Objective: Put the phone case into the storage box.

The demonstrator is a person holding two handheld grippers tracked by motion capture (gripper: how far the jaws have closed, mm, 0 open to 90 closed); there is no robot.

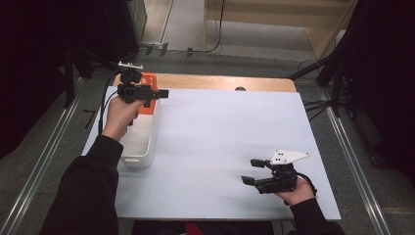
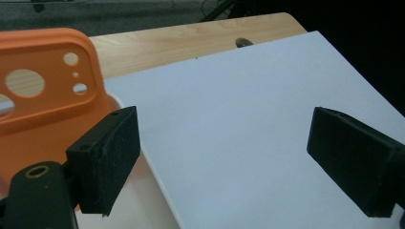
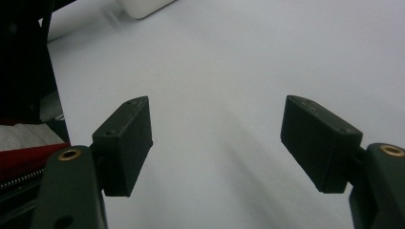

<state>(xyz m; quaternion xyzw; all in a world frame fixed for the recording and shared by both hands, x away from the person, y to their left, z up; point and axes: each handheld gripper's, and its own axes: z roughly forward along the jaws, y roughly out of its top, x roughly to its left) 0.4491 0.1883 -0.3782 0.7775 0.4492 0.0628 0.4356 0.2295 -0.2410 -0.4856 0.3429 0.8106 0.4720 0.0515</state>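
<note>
An orange plastic case (image 2: 43,102) with round holes stands tilted in the far end of a white bin (image 1: 142,147) at the table's left. My left gripper (image 1: 161,93) hovers over that bin, pointing right across the white board (image 1: 220,137). Its jaws stand wide apart with nothing between them, and the left pad (image 2: 107,157) sits just in front of the case (image 1: 149,105). My right gripper (image 1: 250,171) rests low over the board near the front right, pointing left. It is open and empty, and both pads (image 3: 126,143) show above bare board.
The board lies on a wooden table (image 1: 220,82) whose far edge shows a dark round hole (image 1: 240,88). Tripod legs and cables (image 1: 333,93) stand on the floor at the right. A corner of the bin (image 3: 143,7) shows at the top of the right gripper view.
</note>
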